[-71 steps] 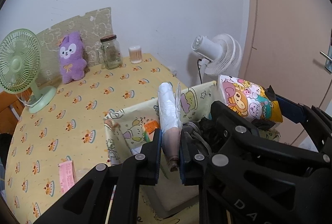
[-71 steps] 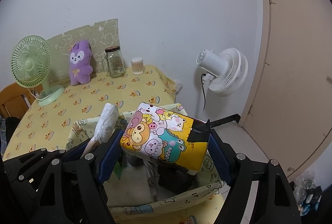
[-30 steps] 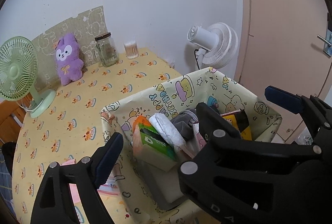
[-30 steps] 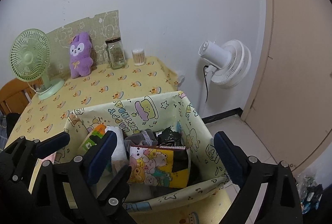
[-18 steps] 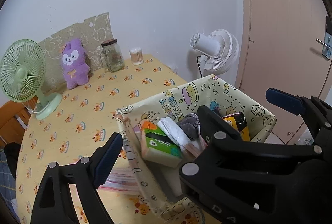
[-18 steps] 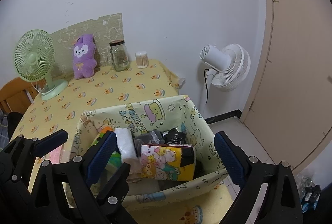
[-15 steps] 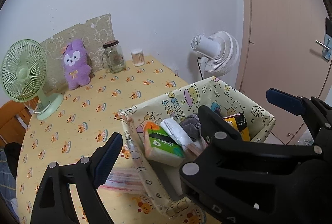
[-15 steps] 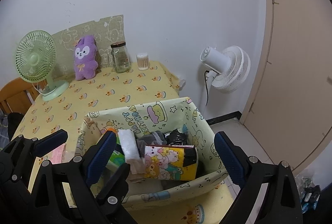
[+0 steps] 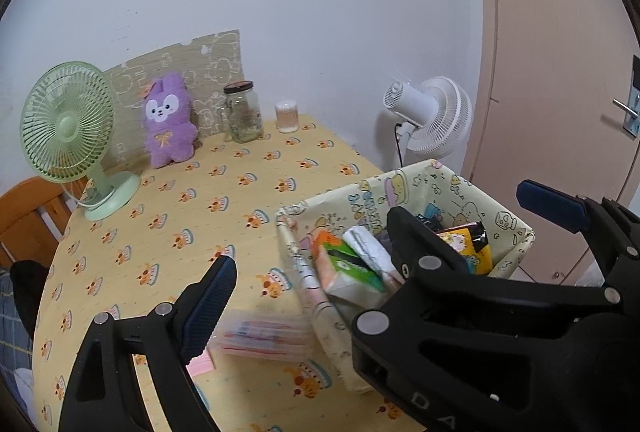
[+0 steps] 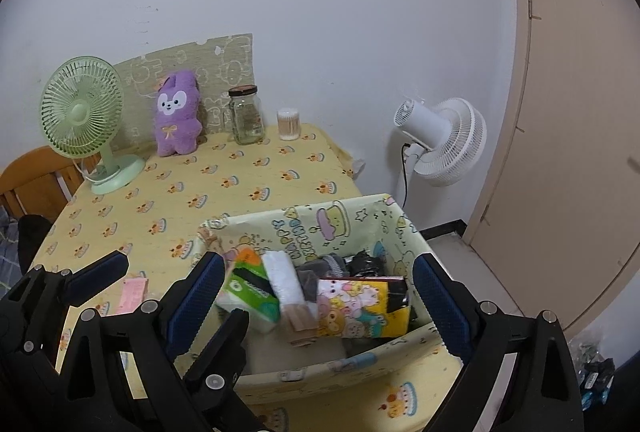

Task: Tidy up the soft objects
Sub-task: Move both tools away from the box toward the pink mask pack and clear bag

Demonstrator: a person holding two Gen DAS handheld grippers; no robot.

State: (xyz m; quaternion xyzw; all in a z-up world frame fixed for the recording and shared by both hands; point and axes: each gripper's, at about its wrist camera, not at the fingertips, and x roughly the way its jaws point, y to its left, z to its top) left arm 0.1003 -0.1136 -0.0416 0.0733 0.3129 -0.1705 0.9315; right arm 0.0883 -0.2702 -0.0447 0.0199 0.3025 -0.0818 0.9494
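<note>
Right wrist view looks down on a fabric storage bin (image 10: 320, 228) standing at the near right corner of a table (image 10: 224, 184) covered in a yellow cake-print cloth. Printed on the bin's far inner wall is a word in blue letters, turned sideways and too warped to read with certainty. Packed upright inside, from left to right, are a green and orange tissue pack (image 10: 250, 292), a white wrapped roll (image 10: 286, 280), some grey fabric (image 10: 316, 268) and a yellow cartoon-animal pack (image 10: 360, 308) with black ends.

The right gripper (image 10: 316, 296) hangs over the bin with its blue-padded fingers spread wide, one either side of the contents, touching nothing. The left gripper (image 9: 372, 236) is likewise spread wide and empty, its near finger (image 9: 208, 296) over the cloth just left of the bin; white letters "DA" show on its black frame.

A pink packet (image 10: 132, 294) lies flat on the cloth left of the bin. Bare cloth stretches between the bin and the far edge, where a green fan (image 10: 86, 120), purple plush (image 10: 178, 124), glass jar (image 10: 246, 120) and cotton-swab tub (image 10: 289, 124) line the wall. A white fan (image 10: 444, 140) stands beyond the table's right edge.
</note>
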